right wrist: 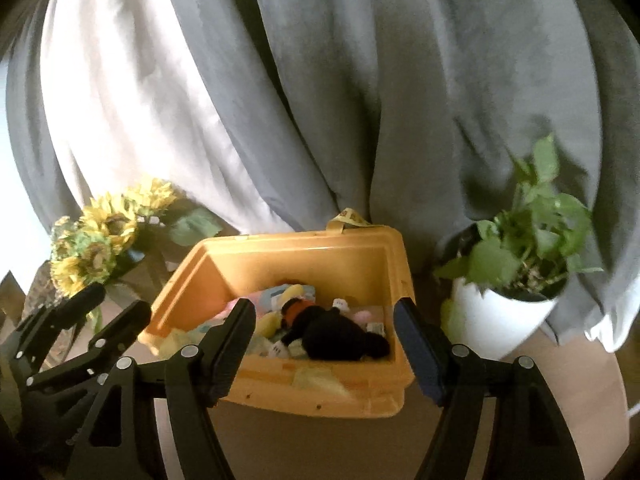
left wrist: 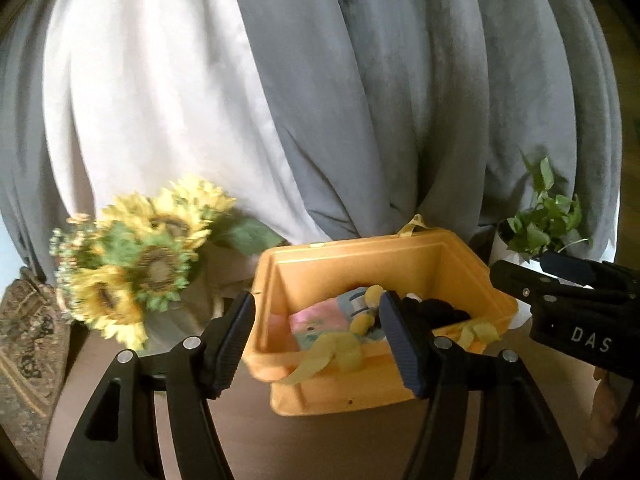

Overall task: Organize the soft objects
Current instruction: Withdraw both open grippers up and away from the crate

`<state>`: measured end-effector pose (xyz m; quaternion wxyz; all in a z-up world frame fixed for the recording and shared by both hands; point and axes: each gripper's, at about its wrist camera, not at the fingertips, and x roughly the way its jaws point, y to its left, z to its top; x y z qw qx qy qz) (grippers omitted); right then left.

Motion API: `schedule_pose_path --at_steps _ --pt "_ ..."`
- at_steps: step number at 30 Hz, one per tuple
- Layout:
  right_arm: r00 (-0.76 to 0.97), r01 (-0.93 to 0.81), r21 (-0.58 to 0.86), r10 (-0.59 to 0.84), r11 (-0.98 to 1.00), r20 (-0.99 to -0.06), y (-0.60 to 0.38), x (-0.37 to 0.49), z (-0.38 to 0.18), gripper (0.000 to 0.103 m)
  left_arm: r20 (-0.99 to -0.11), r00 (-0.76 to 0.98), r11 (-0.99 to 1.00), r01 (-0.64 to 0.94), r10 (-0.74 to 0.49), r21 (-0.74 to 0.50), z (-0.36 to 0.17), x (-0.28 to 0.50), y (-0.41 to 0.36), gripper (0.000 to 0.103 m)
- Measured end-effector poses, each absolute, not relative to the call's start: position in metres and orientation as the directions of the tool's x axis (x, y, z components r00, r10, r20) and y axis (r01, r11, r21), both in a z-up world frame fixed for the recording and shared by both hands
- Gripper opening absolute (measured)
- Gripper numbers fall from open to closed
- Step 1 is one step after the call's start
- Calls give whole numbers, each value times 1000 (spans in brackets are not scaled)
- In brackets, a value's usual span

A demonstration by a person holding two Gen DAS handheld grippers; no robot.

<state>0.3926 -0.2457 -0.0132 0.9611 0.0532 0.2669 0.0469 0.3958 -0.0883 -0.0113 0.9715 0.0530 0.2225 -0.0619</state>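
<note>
An orange plastic bin [left wrist: 360, 248] [right wrist: 300, 244] stands on a brown surface and holds soft toys. Inside lie a black plush toy [right wrist: 336, 336] [left wrist: 436, 312], pastel pink and blue soft pieces [left wrist: 320, 316] and small yellow plush parts [right wrist: 294, 292]. A yellow cloth strip [left wrist: 328, 356] hangs over the bin's front rim. My left gripper [left wrist: 316, 312] is open just in front of the bin, with nothing between its fingers. My right gripper [right wrist: 324, 312] is open too and empty, in front of the bin, beside the left gripper [right wrist: 80, 320]. In the left wrist view the right gripper [left wrist: 560, 300] enters from the right edge.
A bunch of sunflowers [left wrist: 140, 264] [right wrist: 96, 248] stands left of the bin. A green plant in a white pot [right wrist: 508, 320] [left wrist: 540, 220] stands to its right. Grey and white curtains [left wrist: 360, 80] hang close behind. A patterned rug [left wrist: 28, 340] lies far left.
</note>
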Motion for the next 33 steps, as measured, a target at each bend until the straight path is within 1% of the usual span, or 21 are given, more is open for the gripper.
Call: schedule_pose_path --at_steps 7,9,12,13,15,17,18,20,22,25,28,33 --pt "880 -22 125 78 992 -468 -226 338 -8 73 -395 913 987 141 -100 77 0 344 -59 68" --pt "889 -1 114 53 994 -455 -218 318 -7 73 -381 918 987 146 -108 71 2 328 -50 73" --pt "900 26 107 23 994 -436 -208 291 -7 73 -374 921 985 153 -114 77 3 306 -38 77" --pt "902 35 107 15 994 -431 -206 283 -6 74 -373 920 985 158 -119 75 3 299 -34 78" --pt "904 57 103 -8 993 -427 -198 264 -6 77 -366 923 984 162 -122 79 3 286 -28 84" --pt "910 73 96 -27 993 -414 -193 247 -5 80 -362 925 984 158 -120 79 4 276 -24 86" --pt "911 81 93 -36 992 -410 -191 240 -5 82 -360 925 984 161 -125 74 5 271 -21 88" --pt "910 93 94 -46 991 -411 -187 227 -5 84 -356 925 984 167 -133 65 5 258 -16 92" --pt "910 109 87 -64 990 -410 -185 213 -5 88 -353 927 985 160 -129 59 5 247 -12 92" --pt "909 122 71 -83 990 -408 -184 195 -3 89 -345 930 988 148 -122 51 6 230 -9 96" --pt "912 132 44 -104 990 -396 -182 177 0 91 -332 936 989 141 -116 52 8 210 -8 97" --pt "915 123 41 -97 992 -391 -183 149 3 91 -310 945 990 130 -107 55 10 173 -7 100"
